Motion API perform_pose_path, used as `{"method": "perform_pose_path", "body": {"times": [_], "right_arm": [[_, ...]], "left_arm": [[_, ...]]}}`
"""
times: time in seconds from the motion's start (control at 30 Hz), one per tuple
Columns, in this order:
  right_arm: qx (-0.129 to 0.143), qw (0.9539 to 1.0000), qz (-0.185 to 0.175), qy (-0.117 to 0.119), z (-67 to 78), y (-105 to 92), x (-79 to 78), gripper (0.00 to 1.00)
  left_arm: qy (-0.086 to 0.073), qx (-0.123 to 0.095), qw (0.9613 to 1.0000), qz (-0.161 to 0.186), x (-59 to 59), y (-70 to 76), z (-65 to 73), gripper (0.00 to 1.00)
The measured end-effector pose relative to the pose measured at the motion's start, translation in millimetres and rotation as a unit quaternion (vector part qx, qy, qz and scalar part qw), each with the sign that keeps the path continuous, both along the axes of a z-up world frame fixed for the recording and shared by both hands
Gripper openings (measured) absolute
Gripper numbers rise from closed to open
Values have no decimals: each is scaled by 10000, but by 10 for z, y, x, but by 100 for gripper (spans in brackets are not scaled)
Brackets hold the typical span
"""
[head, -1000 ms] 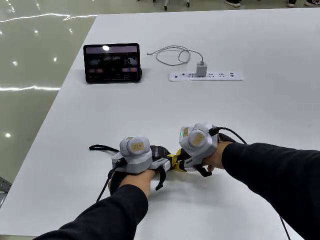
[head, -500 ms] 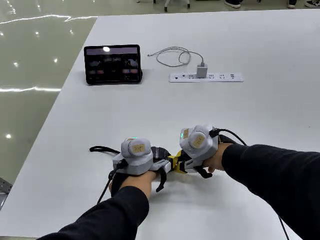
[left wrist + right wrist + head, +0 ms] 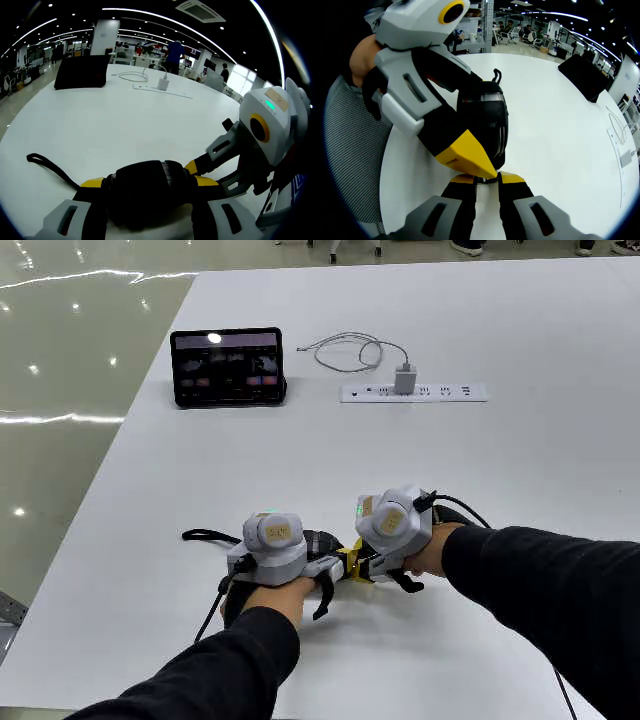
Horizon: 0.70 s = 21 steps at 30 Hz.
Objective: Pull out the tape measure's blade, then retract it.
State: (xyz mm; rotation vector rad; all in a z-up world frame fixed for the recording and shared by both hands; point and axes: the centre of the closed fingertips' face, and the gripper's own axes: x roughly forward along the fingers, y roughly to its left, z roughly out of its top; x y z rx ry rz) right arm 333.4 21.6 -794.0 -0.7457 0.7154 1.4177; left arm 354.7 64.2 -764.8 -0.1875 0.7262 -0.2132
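Observation:
A black and yellow tape measure [image 3: 322, 544] lies near the front of the white table [image 3: 480, 470]. My left gripper [image 3: 326, 566] is shut on its body [image 3: 150, 192], with one jaw on each side. The black wrist strap [image 3: 50, 167] trails off to the left on the table. My right gripper [image 3: 487, 181] comes in from the other side, its yellow-tipped jaws pressed together on the small blade tip at the case's mouth. The case [image 3: 485, 122] sits right in front of those jaws, and hardly any blade is out. In the head view the two grippers nearly touch.
A dark tablet [image 3: 228, 365] stands propped at the back left. Beside it lies a white power strip [image 3: 413, 392] with a charger and a looped cable [image 3: 345, 345]. The table's left edge [image 3: 100, 490] drops to a glossy floor. My sleeves cover the near table.
The head camera has shifted a little. Both grippers stay close together on the tape measure, with no clear move.

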Motion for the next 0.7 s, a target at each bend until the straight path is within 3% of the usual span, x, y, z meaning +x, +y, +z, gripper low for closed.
{"method": "perform_pose_path", "body": {"times": [0.23,0.37,0.47,0.6,0.7], "right_arm": [[-20,10000,-22,-27,29,-9,-1,13],[48,9999,-165,13,62,-24,28,22],[71,9998,-200,34,84,-39,16,26],[89,9995,-267,166,93,-39,-25,33],[61,9991,-343,260,78,-47,-41,39]], "left_arm": [[200,-110,9997,-38,-4,1,-5,66],[107,-104,9998,-98,3,-13,4,74],[163,-76,9998,-42,-6,11,-16,85],[195,-73,9998,1,-16,28,-22,91],[96,-74,9999,-17,-4,34,12,91]]}}
